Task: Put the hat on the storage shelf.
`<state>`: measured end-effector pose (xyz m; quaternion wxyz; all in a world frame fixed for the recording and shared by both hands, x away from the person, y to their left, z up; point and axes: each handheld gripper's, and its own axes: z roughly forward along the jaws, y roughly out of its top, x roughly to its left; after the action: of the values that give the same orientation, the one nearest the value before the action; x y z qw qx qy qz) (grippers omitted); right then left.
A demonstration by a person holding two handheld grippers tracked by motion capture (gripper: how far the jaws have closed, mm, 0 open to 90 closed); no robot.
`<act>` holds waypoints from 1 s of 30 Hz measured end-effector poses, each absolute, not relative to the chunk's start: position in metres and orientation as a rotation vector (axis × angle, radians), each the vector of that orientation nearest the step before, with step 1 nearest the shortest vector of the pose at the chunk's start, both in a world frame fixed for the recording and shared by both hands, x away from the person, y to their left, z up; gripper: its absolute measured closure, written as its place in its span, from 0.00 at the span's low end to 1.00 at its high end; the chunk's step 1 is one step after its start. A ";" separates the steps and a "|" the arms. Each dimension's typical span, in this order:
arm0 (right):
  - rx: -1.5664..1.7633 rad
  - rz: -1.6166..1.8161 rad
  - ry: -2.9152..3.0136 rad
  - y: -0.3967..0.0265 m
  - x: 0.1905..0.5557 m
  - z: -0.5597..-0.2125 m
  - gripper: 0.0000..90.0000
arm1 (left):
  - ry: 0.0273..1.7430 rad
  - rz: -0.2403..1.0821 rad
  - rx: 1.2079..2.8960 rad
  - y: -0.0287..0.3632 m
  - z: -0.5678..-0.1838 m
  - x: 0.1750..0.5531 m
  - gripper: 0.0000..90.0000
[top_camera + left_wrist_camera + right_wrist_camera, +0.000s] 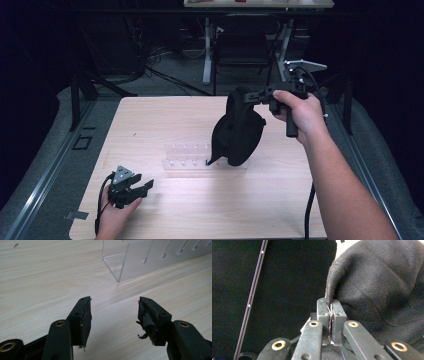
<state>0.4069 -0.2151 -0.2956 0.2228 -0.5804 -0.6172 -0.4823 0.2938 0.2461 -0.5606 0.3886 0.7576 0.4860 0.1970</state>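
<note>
A black cloth bag (237, 130) hangs in the air over the right middle of the table, its lower end close to a clear acrylic rack (186, 159). My right gripper (247, 96) is shut on the bag's top edge and holds it up from the right. In the right gripper view the jaws (329, 305) pinch the cloth's edge (372, 282) tight. My left gripper (144, 189) rests low at the table's near left, open, with nothing between its fingers (113, 312). The rack's clear corner (130, 262) stands just beyond it.
The light wooden table (150, 120) has bare room on its left and near side. Grey floor rails run along both sides. A chair (242, 42) and a desk's legs stand beyond the far edge. A cable (309, 210) trails from the right gripper.
</note>
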 end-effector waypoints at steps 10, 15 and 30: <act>-1.604 -1.330 -1.727 -0.197 0.419 -0.298 0.98 | 1.233 0.494 1.935 0.246 -0.560 0.294 0.50; -1.614 -1.330 -1.724 -0.193 0.422 -0.299 0.98 | 1.230 0.495 1.939 0.246 -0.560 0.295 0.50; -1.583 -1.280 -1.742 -0.185 0.427 -0.310 0.98 | 1.229 0.490 1.936 0.244 -0.560 0.295 0.50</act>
<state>0.4268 -0.1855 -0.3103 0.2290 -0.5750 -0.6330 -0.4651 0.2950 0.2445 -0.5602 0.3877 0.7611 0.4830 0.1927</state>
